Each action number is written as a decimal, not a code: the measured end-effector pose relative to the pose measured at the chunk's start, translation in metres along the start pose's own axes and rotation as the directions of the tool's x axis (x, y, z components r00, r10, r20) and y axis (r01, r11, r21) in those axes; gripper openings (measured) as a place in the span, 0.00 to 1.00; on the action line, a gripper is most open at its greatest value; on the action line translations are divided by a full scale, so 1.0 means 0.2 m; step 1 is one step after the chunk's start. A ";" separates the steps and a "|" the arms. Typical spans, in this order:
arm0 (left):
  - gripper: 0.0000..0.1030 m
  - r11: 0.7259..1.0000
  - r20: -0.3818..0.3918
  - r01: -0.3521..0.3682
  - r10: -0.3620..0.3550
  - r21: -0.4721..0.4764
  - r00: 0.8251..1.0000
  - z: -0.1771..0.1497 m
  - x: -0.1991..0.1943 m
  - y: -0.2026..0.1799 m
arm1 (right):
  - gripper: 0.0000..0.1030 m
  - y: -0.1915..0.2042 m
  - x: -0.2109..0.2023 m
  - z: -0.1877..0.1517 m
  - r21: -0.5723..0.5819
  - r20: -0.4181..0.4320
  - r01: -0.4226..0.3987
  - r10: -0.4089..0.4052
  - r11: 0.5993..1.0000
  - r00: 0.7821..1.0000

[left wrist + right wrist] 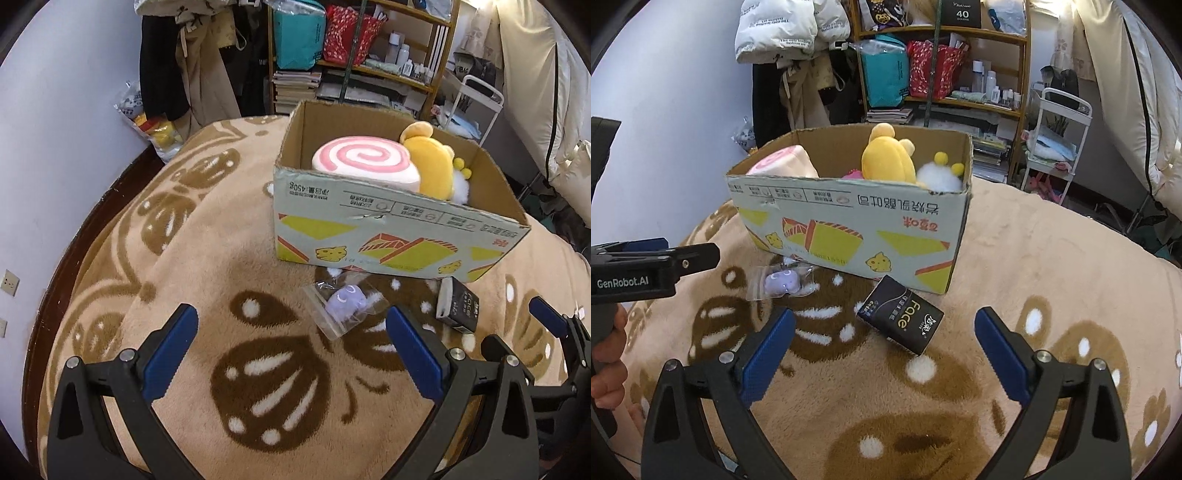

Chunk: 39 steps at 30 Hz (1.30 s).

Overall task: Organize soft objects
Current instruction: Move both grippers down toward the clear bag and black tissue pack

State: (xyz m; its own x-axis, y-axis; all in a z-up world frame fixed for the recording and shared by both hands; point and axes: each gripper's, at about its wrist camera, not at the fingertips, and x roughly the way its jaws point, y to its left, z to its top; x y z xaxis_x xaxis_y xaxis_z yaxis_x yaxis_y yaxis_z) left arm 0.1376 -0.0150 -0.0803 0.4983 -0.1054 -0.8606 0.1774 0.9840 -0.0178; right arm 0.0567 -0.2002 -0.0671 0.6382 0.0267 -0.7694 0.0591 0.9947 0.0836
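Observation:
A cardboard box stands on the patterned blanket. It holds a pink swirl plush, a yellow plush and a white fluffy toy. In front of the box lie a small purple toy in a clear bag and a black tissue pack. My left gripper is open and empty, just short of the bagged toy. My right gripper is open and empty, with the tissue pack between its fingers' far ends.
The beige blanket covers a bed with a dark wooden edge at the left. Behind stand a cluttered shelf, hanging clothes and a white cart. The left gripper shows at the right wrist view's left edge.

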 end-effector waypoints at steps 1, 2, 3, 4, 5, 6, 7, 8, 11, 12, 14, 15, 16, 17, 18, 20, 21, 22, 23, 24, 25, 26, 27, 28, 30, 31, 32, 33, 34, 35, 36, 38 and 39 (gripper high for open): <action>0.97 1.000 -0.008 0.001 -0.001 0.000 1.000 0.00 0.02 0.00 | 0.99 0.00 0.02 0.00 0.001 -0.004 0.002 -0.002 1.000 1.000; 0.97 1.000 -0.017 0.003 -0.003 -0.002 1.000 0.01 0.04 0.00 | 0.99 0.00 0.03 0.00 0.003 -0.008 0.006 -0.006 1.000 1.000; 0.97 1.000 -0.028 0.005 -0.005 -0.006 1.000 0.02 0.08 -0.01 | 0.99 -0.01 0.05 0.00 0.006 -0.015 0.011 -0.011 1.000 1.000; 0.97 1.000 -0.034 0.006 -0.006 -0.009 0.999 0.02 0.09 -0.01 | 0.99 -0.01 0.06 0.00 0.010 -0.018 0.014 -0.014 1.000 1.000; 0.97 1.000 -0.042 0.007 -0.007 -0.016 0.999 0.03 0.12 -0.01 | 0.99 -0.02 0.08 0.00 0.015 -0.022 0.018 -0.018 1.000 1.000; 0.97 1.000 -0.045 0.005 -0.006 -0.024 0.999 0.03 0.14 -0.02 | 0.99 -0.03 0.09 0.01 0.020 -0.025 0.022 -0.021 1.000 0.999; 0.97 1.000 -0.047 0.005 -0.006 -0.029 0.999 0.04 0.15 -0.02 | 0.99 -0.04 0.11 0.01 0.025 -0.029 0.026 -0.025 0.999 0.999; 0.97 0.999 -0.052 0.007 -0.009 -0.038 0.999 0.04 0.18 -0.02 | 0.99 -0.05 0.12 0.01 0.031 -0.034 0.027 -0.026 0.999 0.999; 0.97 0.998 -0.050 0.005 -0.008 -0.062 0.999 0.04 0.22 -0.01 | 0.99 -0.08 0.18 0.01 0.050 -0.051 0.029 -0.027 0.998 0.998; 0.97 0.998 -0.044 0.001 -0.004 -0.069 0.999 0.04 0.23 -0.01 | 0.99 -0.09 0.19 0.01 0.057 -0.057 0.027 -0.024 0.998 0.998; 0.97 0.997 -0.034 -0.002 0.000 -0.076 0.999 0.04 0.25 -0.01 | 0.99 -0.10 0.22 0.01 0.063 -0.066 0.027 -0.023 0.998 0.998; 0.97 0.997 -0.035 -0.004 0.002 -0.078 0.999 0.04 0.26 -0.01 | 0.99 -0.11 0.24 0.00 0.065 -0.072 0.028 -0.024 0.997 0.997; 0.97 0.997 -0.036 -0.006 0.003 -0.081 0.999 0.05 0.27 0.00 | 0.99 -0.11 0.25 0.00 0.065 -0.076 0.029 -0.024 0.997 0.997; 0.97 0.996 -0.036 -0.006 0.002 -0.089 0.999 0.05 0.29 0.00 | 0.99 -0.11 0.26 0.00 0.066 -0.080 0.030 -0.025 0.997 0.997; 0.97 0.995 -0.038 -0.004 0.000 -0.096 0.999 0.05 0.30 0.00 | 0.99 -0.12 0.28 0.00 0.066 -0.084 0.033 -0.027 0.997 0.996; 0.97 0.994 -0.051 0.006 -0.011 -0.107 0.999 0.05 0.33 0.00 | 0.99 -0.12 0.31 0.00 0.070 -0.089 0.034 -0.027 0.997 0.996; 0.97 0.994 -0.058 0.006 -0.013 -0.108 0.998 0.04 0.35 0.00 | 0.99 -0.13 0.32 0.00 0.074 -0.090 0.034 -0.028 0.997 0.996; 0.97 0.994 -0.062 0.003 -0.009 -0.109 0.998 0.04 0.36 0.00 | 0.99 -0.13 0.33 0.00 0.079 -0.091 0.034 -0.027 0.996 0.996; 0.97 0.994 -0.064 -0.004 -0.003 -0.108 0.998 0.04 0.37 -0.01 | 0.99 -0.14 0.33 0.00 0.085 -0.090 0.035 -0.027 0.996 0.996; 0.97 0.994 -0.066 -0.009 0.002 -0.107 0.998 0.04 0.38 -0.01 | 0.99 -0.14 0.34 0.00 0.092 -0.086 0.036 -0.028 0.995 0.996; 0.97 0.994 -0.069 -0.011 0.004 -0.105 0.998 0.04 0.39 -0.01 | 0.99 -0.14 0.34 -0.01 0.096 -0.082 0.037 -0.029 0.995 0.996; 0.97 0.995 -0.075 -0.010 0.003 -0.103 0.997 0.04 0.41 -0.01 | 0.99 -0.15 0.35 -0.01 0.102 -0.079 0.040 -0.032 0.994 0.996; 0.97 0.995 -0.081 -0.008 0.000 -0.103 0.997 0.04 0.42 -0.02 | 0.99 -0.16 0.35 -0.01 0.106 -0.078 0.041 -0.032 0.994 0.996; 0.97 0.995 -0.082 -0.008 0.000 -0.103 0.997 0.04 0.42 -0.02 | 0.99 -0.16 0.36 -0.01 0.112 -0.079 0.037 -0.028 0.993 0.996; 0.97 0.995 -0.087 -0.011 0.002 -0.098 0.996 0.04 0.43 -0.03 | 0.99 -0.19 0.37 -0.01 0.129 -0.088 0.028 -0.017 0.991 0.996; 0.97 0.995 -0.089 -0.012 0.004 -0.095 0.996 0.04 0.44 -0.03 | 0.99 -0.20 0.38 -0.01 0.140 -0.093 0.023 -0.010 0.990 0.996; 0.97 0.996 -0.092 -0.012 0.003 -0.094 0.996 0.04 0.44 -0.04 | 0.99 -0.21 0.38 -0.01 0.153 -0.098 0.016 -0.001 0.988 0.995; 0.97 0.996 -0.095 -0.009 0.000 -0.094 0.995 0.04 0.45 -0.04 | 0.99 -0.22 0.39 -0.02 0.164 -0.101 0.009 0.008 0.986 0.995; 0.97 0.996 -0.098 -0.008 -0.002 -0.094 0.995 0.03 0.45 -0.05 | 0.99 -0.22 0.39 -0.02 0.172 -0.104 0.005 0.013 0.985 0.995; 0.97 0.996 -0.101 -0.006 -0.003 -0.092 0.995 0.03 0.46 -0.05 | 0.99 -0.23 0.40 -0.02 0.178 -0.106 0.003 0.016 0.984 0.994; 0.97 0.996 -0.104 -0.008 -0.001 -0.089 0.995 0.03 0.46 -0.05 | 0.99 -0.24 0.41 -0.02 0.184 -0.109 0.004 0.017 0.983 0.994; 0.97 0.997 -0.107 -0.012 0.004 -0.082 0.994 0.05 0.48 -0.06 | 0.99 -0.26 0.42 -0.02 0.194 -0.111 0.000 0.022 0.981 0.994; 0.97 0.997 -0.108 -0.011 0.002 -0.079 0.994 0.05 0.48 -0.07 | 0.99 -0.27 0.42 -0.02 0.200 -0.114 -0.005 0.029 0.980 0.993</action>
State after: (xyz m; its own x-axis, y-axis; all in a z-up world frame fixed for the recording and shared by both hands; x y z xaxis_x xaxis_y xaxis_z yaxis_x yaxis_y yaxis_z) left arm 0.1916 -0.0395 -0.1582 0.4043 -0.0872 -0.9105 0.1049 0.9933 -0.0485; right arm 0.1043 -0.2508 -0.1391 0.5480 0.0662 -0.8339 0.2085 0.9546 0.2128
